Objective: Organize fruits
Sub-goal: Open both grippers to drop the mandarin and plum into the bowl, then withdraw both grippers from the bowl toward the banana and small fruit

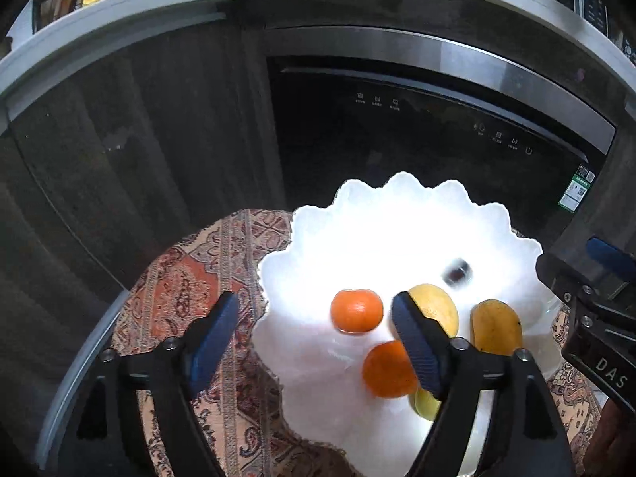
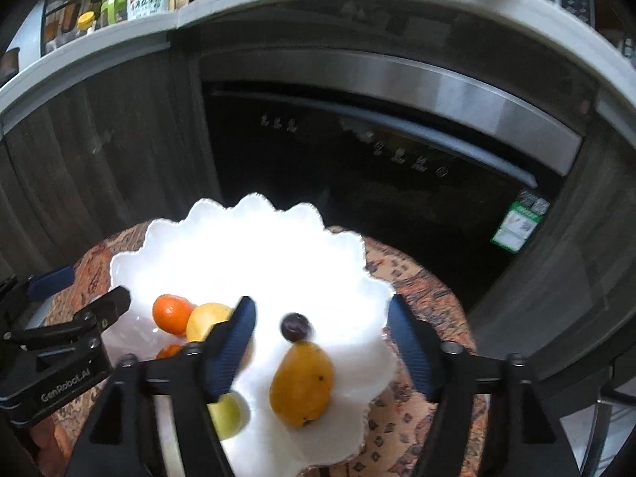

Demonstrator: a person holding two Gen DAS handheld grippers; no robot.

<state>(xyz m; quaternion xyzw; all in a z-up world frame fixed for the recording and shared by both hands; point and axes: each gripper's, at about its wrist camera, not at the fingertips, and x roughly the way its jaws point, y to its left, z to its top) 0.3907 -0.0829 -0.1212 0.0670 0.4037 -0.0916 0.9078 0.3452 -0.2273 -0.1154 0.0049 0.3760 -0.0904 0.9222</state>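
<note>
Your left gripper (image 1: 316, 338) hangs over the near left edge of a white scalloped bowl (image 1: 397, 222), its fingers spread wide and holding nothing. Your right gripper (image 2: 322, 344) hangs over the bowl's right half, fingers also spread wide and empty. The bowl sits on a round table covered by a patterned red and tan cloth (image 1: 206, 278). Inside the bowl lie two oranges (image 1: 356, 310), one nearer you than the other, a yellow fruit (image 1: 435, 310) beside them, a pale green fruit (image 2: 226, 415) at the near side, and a golden mango (image 2: 302, 383) to the right. A small dark grape (image 2: 295, 326), blurred, lies just beyond the mango. Behind the table stands a dark dishwasher door (image 1: 417, 139).
</note>
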